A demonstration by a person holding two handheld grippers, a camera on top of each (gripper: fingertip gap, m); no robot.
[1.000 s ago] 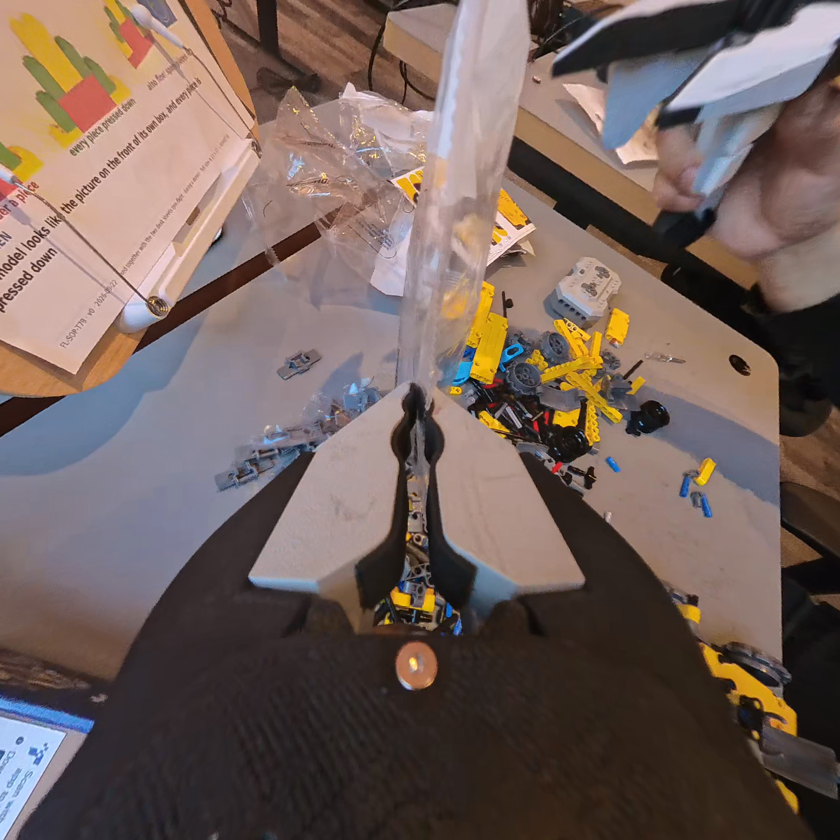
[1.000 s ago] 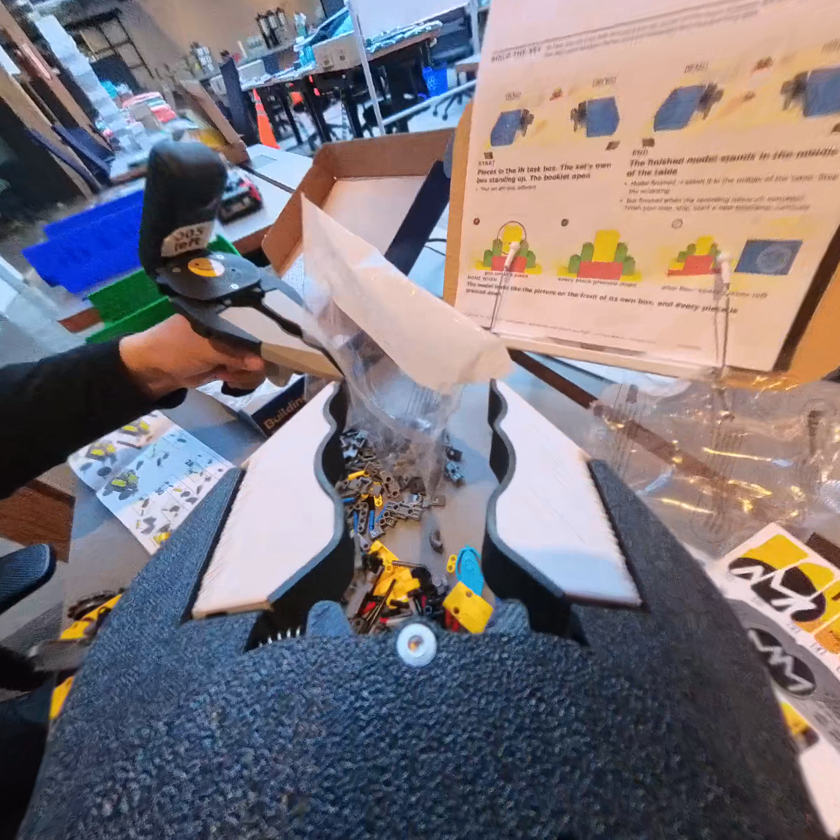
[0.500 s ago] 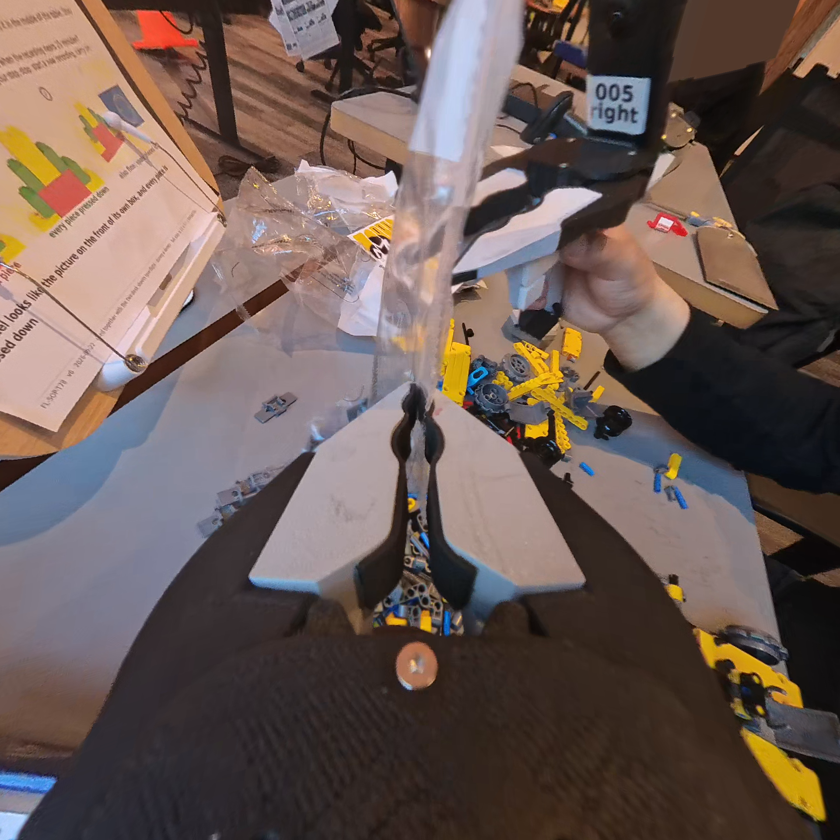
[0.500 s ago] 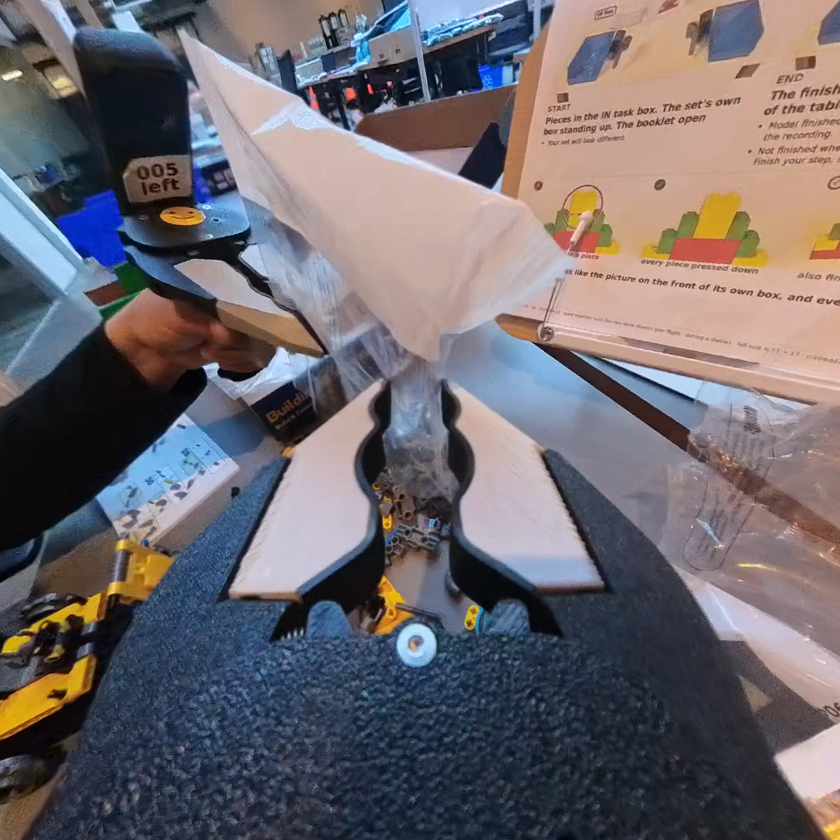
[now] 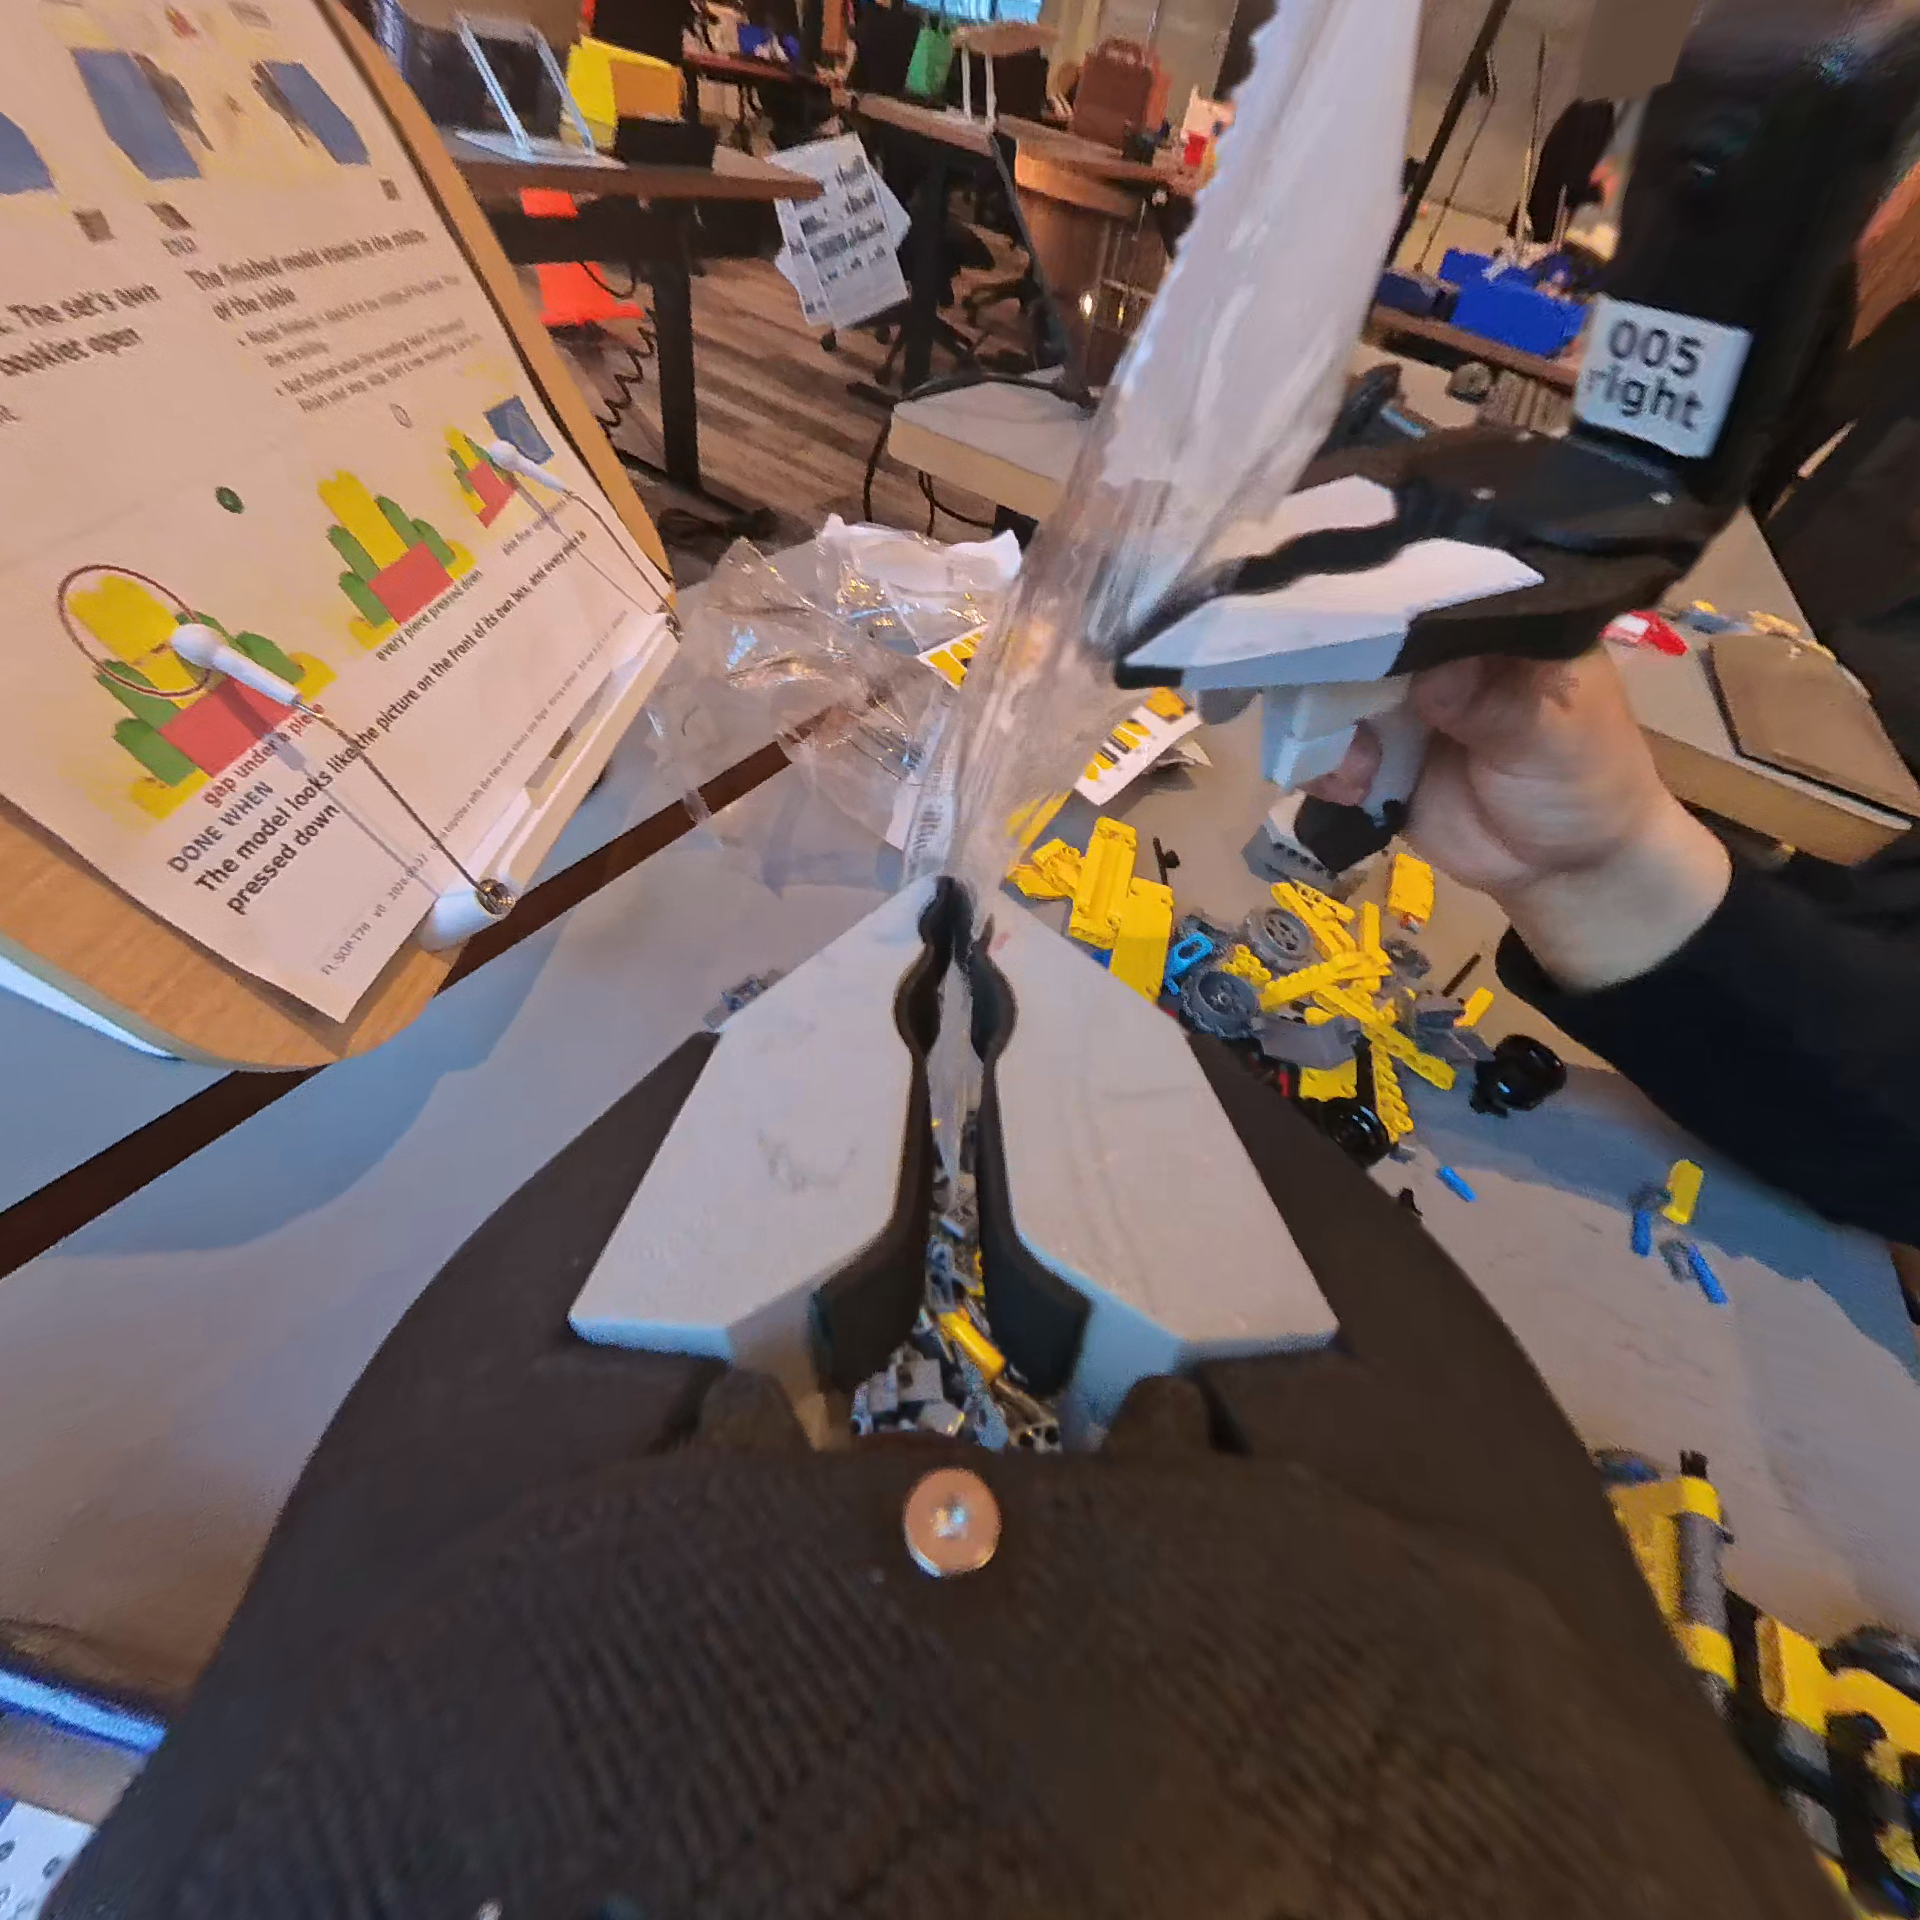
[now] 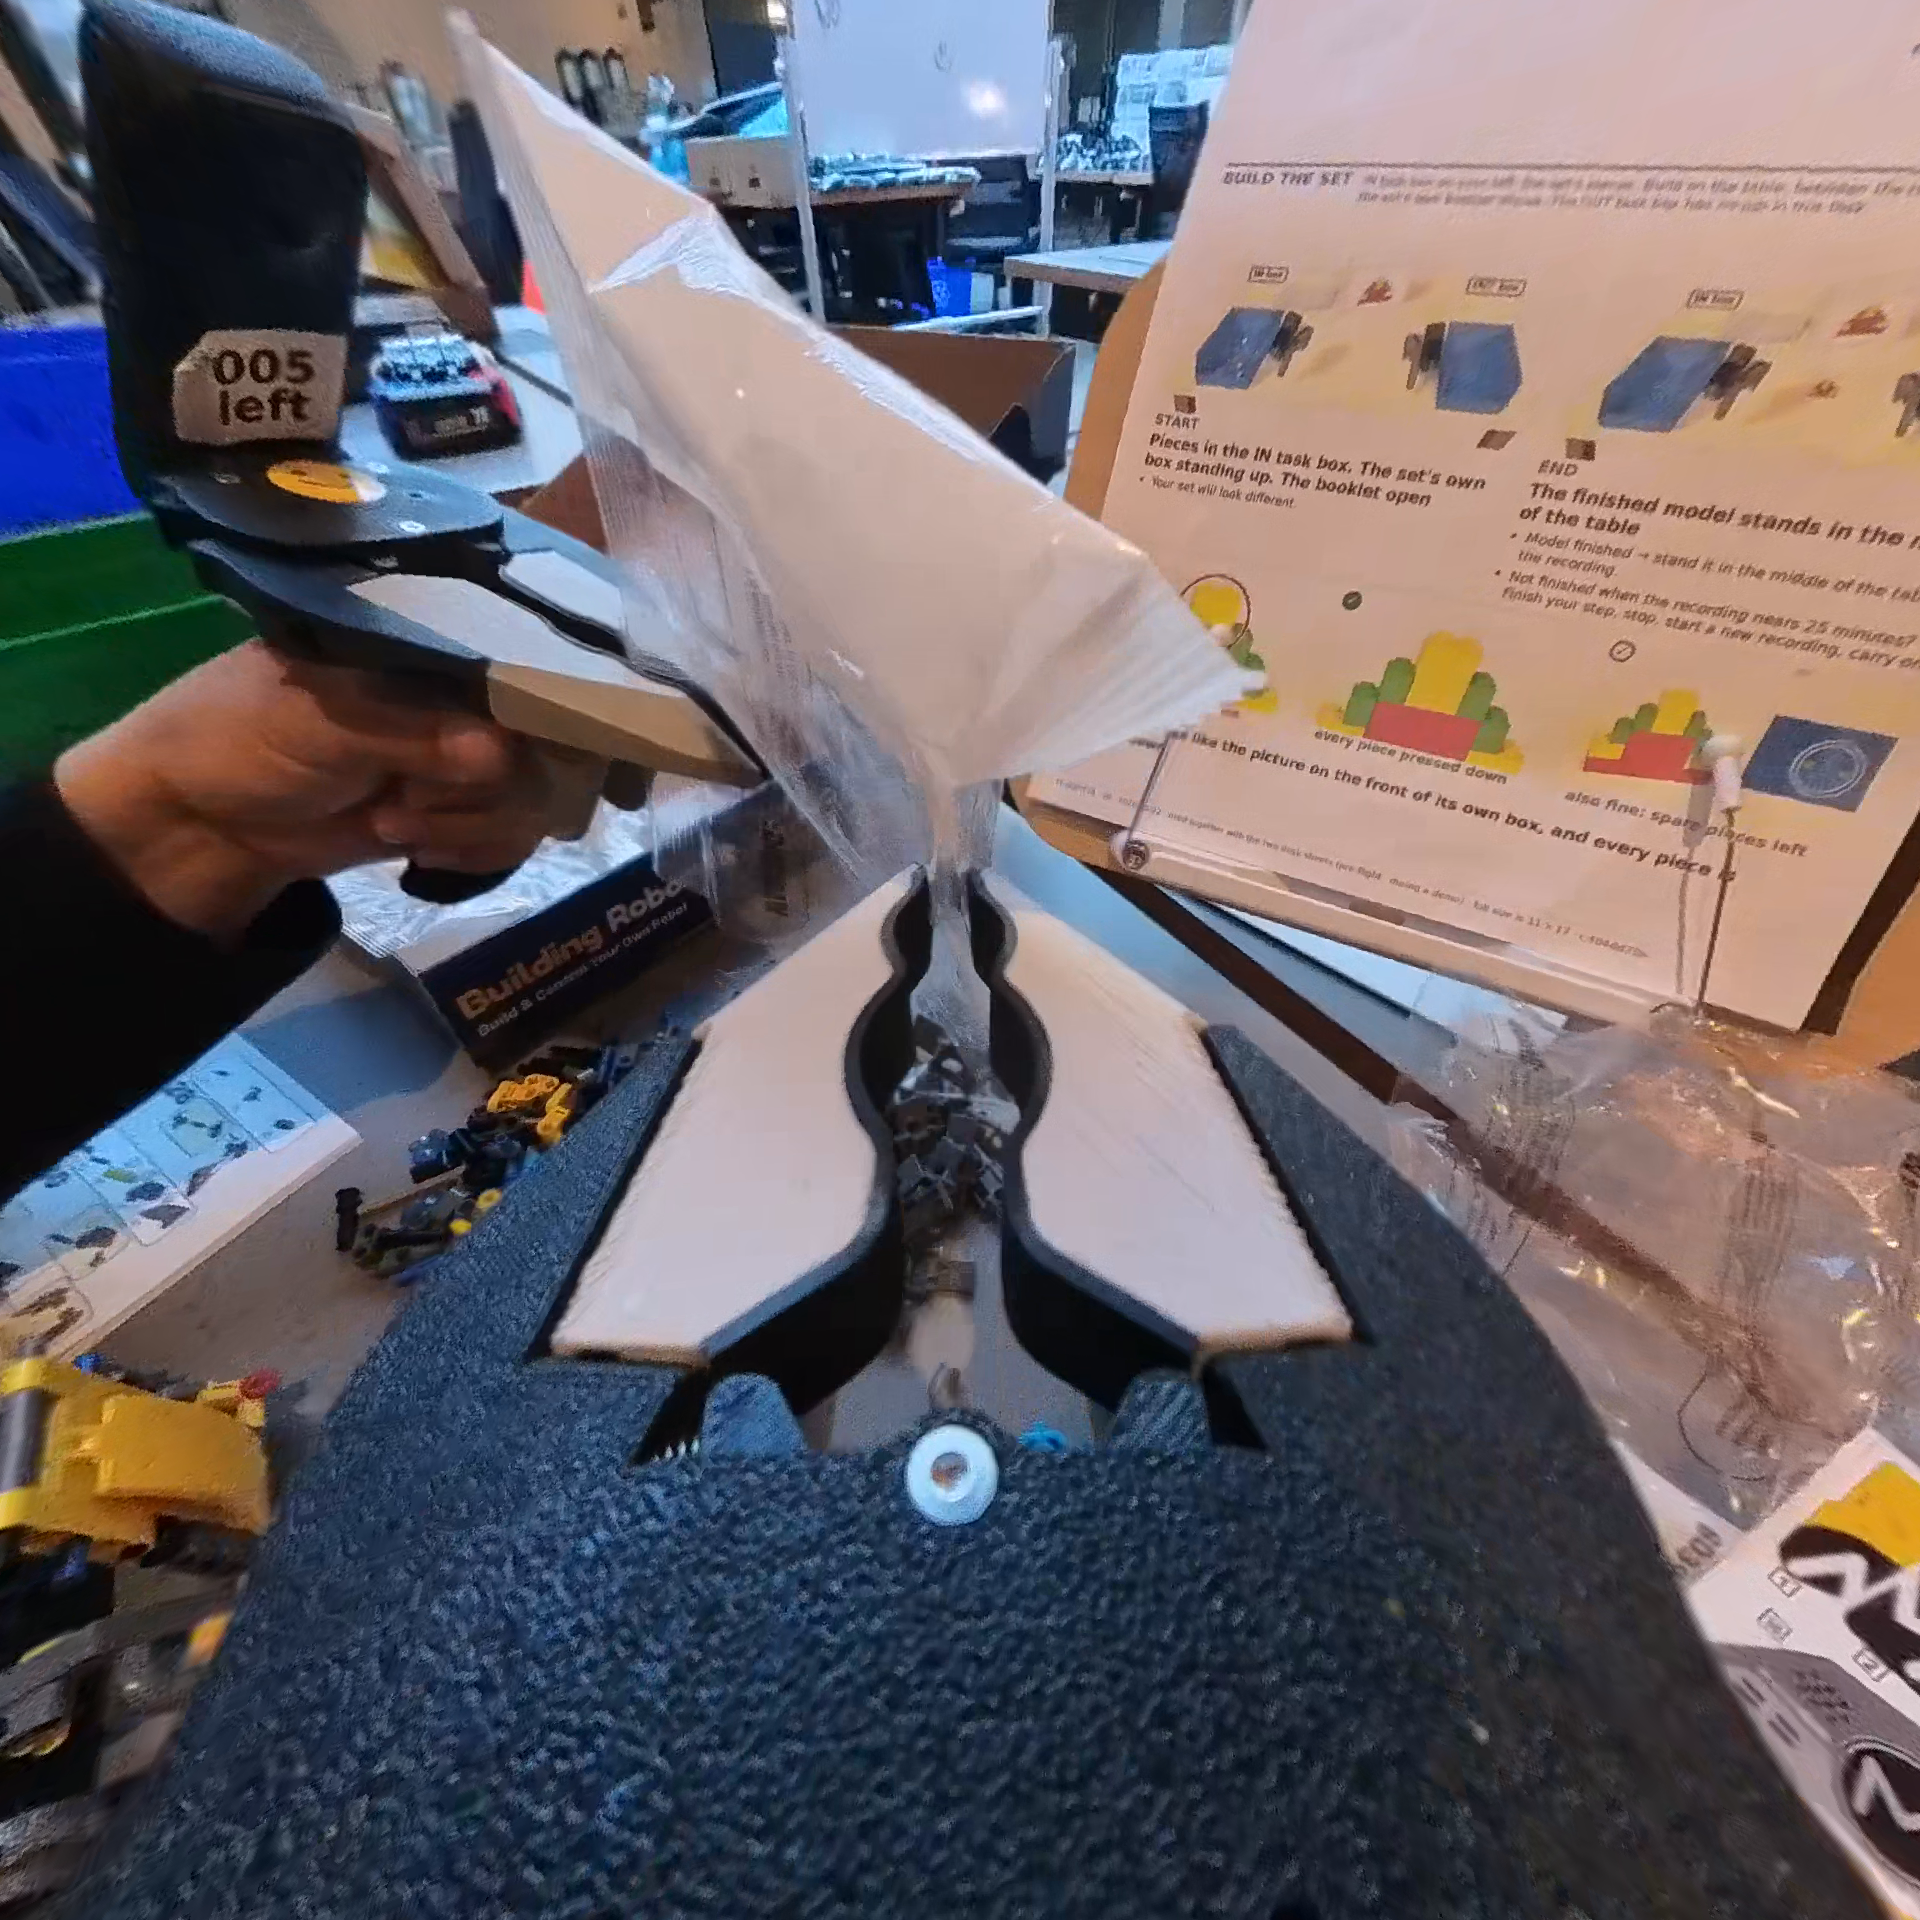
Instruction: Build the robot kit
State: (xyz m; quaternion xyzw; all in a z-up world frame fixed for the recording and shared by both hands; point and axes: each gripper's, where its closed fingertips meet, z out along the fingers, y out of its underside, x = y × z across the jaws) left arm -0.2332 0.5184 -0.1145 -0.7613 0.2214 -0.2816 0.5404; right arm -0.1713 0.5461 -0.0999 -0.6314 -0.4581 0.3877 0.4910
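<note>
Open workshop, dim even light. Grey worktop (image 5: pixel 312 1299) in front, wood-plank floor (image 5: pixel 769 416) beyond. Dark-legged desks (image 5: pixel 644 187) and a grey side table (image 5: pixel 987 436) further back. Whiteboard (image 6: pixel 914 73) at far end. Blue bins (image 5: pixel 1507 301) on right, orange cone (image 5: pixel 582 296) on floor.

Glossy, crinkled clear plastic bag (image 5: pixel 1195 436), matt pale smooth-faced left tongs (image 5: pixel 954 914) with a rough black textured body, glossy yellow and grey plastic building pieces (image 5: pixel 1278 977), matt grey smooth counter (image 5: pixel 312 1226), printed paper sheet (image 6: pixel 1538 582) on a wooden board
</note>
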